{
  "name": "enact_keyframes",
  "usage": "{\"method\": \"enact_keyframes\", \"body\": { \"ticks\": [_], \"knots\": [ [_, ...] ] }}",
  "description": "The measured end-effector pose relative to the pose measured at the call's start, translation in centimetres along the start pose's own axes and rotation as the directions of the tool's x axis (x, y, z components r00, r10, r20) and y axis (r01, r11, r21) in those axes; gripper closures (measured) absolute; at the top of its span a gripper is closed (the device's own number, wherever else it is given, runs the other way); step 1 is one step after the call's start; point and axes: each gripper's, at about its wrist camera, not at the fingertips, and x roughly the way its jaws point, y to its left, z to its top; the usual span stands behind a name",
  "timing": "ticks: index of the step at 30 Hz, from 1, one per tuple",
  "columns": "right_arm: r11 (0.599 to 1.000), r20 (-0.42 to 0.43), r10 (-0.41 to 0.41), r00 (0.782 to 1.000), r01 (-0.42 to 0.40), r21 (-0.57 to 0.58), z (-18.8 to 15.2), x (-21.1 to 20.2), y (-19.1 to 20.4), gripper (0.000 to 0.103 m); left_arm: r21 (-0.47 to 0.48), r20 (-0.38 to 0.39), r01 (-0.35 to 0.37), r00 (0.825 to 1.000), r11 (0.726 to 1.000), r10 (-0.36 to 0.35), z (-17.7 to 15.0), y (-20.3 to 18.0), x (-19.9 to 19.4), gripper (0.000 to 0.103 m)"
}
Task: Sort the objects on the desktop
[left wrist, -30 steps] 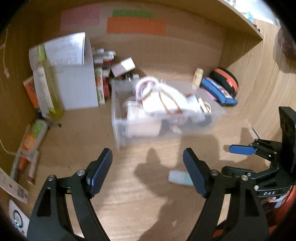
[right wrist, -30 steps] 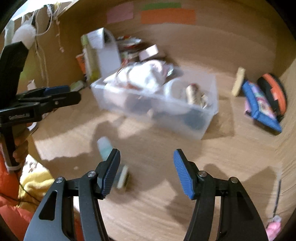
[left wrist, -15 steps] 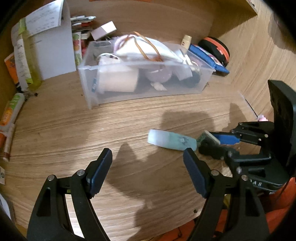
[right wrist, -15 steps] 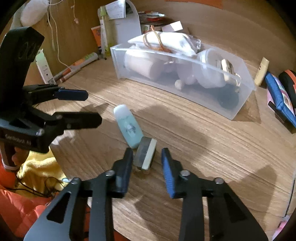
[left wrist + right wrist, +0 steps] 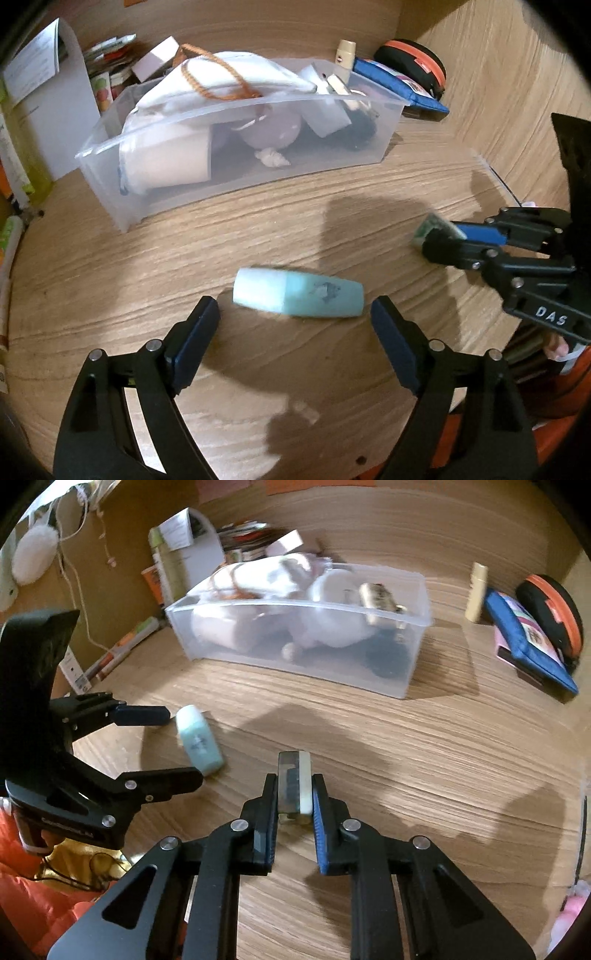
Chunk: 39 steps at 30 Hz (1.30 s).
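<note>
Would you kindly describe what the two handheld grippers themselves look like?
Both are black, angular linkage frames with silver rivets at the joints. The left gripper has dark blue ribbed pads on its fingers; the right gripper has one bright blue pad showing. White "DAS" lettering marks the right one's body. Orange fabric shows beneath both.

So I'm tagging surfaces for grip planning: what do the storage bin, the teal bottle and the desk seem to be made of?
Storage bin: translucent plastic, frosted; its contents show through the wall.
Teal bottle: probably opaque plastic, matte, with a paler cap end.
Desk: wood-grain surface, low sheen; whether solid wood or laminate cannot be told.
</note>
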Motion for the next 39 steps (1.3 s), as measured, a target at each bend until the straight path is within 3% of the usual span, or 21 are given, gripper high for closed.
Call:
{"method": "enact_keyframes", "body": {
  "ticks": [1,2,3,7,17,27,36,39],
  "knots": [
    [1.0,0.006,-0.005,1.0,0.005,0.006,0.0,-0.2,-0.2,0.088,0.007,0.005,-0.016,1.0,1.0,0.016,0.0,-0.2,0.1,0.02],
    [1.0,0.01,-0.006,1.0,0.006,0.012,0.0,-0.3,-0.5,0.088,0.019,0.009,-0.027,1.0,0.999,0.027,0.1,-0.5,0.2,0.03],
    [1.0,0.014,-0.008,1.0,0.007,0.017,0.0,-0.4,-0.8,0.088,0.026,0.011,-0.035,0.999,0.999,0.035,0.0,-0.6,0.2,0.03],
    [0.999,0.027,-0.007,1.0,0.006,0.044,0.2,-0.8,-1.7,0.088,0.041,0.049,-0.071,0.996,0.997,0.069,-0.3,-1.0,0.1,0.031],
    [0.998,0.064,-0.007,0.998,0.003,0.061,1.6,-1.3,-2.4,0.088,-0.035,0.123,-0.056,0.991,0.998,0.06,1.2,0.6,-2.1,0.031],
    [0.998,0.149,-0.028,0.988,0.018,0.065,4.8,-2.8,-3.1,0.088,-0.12,0.281,-0.033,0.957,0.992,0.066,4.1,3.8,-6.4,0.031],
    [0.998,0.193,-0.043,0.98,0.032,0.058,8.1,-2.7,-3.6,0.088,-0.177,0.338,-0.039,0.936,0.983,0.098,6.4,7.4,-7.2,0.031],
    [0.998,0.194,-0.045,0.98,0.035,0.054,8.9,-2.0,-3.8,0.088,-0.192,0.332,-0.046,0.937,0.98,0.109,7.0,8.4,-6.3,0.031]
  ]
}}
